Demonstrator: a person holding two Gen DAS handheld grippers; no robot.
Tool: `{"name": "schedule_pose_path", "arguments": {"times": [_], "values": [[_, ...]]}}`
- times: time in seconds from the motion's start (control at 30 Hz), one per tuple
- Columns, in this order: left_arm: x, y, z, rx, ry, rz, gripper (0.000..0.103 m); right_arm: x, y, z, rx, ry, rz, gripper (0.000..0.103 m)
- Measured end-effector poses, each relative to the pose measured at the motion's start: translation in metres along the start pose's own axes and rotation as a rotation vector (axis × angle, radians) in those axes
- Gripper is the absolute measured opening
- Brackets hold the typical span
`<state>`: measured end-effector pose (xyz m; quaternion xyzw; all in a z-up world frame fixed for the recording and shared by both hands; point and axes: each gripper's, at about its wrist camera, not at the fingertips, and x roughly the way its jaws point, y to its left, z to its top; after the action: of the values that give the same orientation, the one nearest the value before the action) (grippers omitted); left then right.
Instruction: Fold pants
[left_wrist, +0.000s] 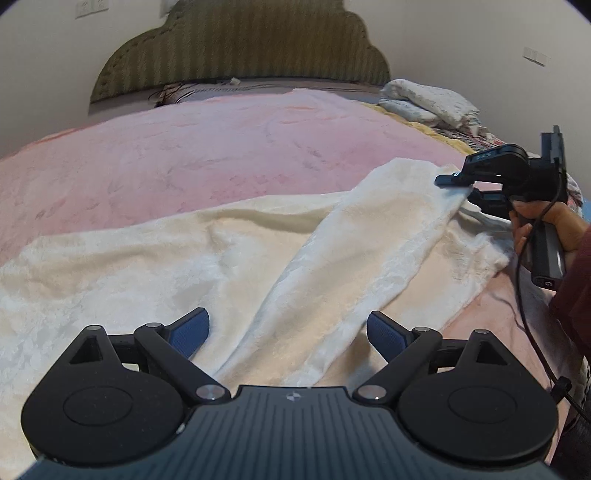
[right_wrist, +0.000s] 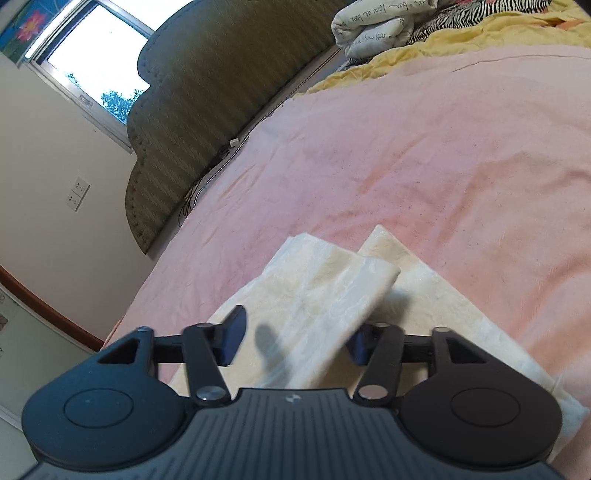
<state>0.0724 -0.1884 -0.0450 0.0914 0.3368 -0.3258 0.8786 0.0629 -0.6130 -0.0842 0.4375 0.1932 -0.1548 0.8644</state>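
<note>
Cream fleece pants lie spread across the pink bed. One leg is laid slantwise over the other and reaches up to my right gripper at the right edge, held by a hand. In the right wrist view that leg runs between the right gripper's parted fingers. The cloth brushes the right finger, and the left pad stands off it. My left gripper hovers wide open over the pants near the crotch and holds nothing.
A pink blanket covers the bed up to the olive striped headboard. Folded white bedding and a yellow cover lie at the far right corner. A black cable hangs from the right gripper. A window is in the wall.
</note>
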Motion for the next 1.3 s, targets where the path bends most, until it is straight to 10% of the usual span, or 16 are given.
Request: {"name": "schedule_pose_path", "arguments": {"times": [0.53,0.9,1.07,1.3], "values": [[0.034,-0.088,-0.018,0.542,-0.121,0.076,0.078,-0.059,0.049,0.036,-0.101,-0.064,0.226,0.008],[0.042,-0.085,-0.016,0.517,-0.118,0.074,0.073,-0.023,0.017,0.006,-0.215,0.089,-0.035,0.010],[0.049,-0.085,-0.015,0.522,-0.108,0.051,0.049,-0.008,-0.016,0.002,-0.045,0.127,0.031,0.010],[0.045,-0.081,-0.007,0.449,-0.111,0.004,0.011,-0.027,0.019,-0.003,-0.280,0.018,0.003,0.009]]}}
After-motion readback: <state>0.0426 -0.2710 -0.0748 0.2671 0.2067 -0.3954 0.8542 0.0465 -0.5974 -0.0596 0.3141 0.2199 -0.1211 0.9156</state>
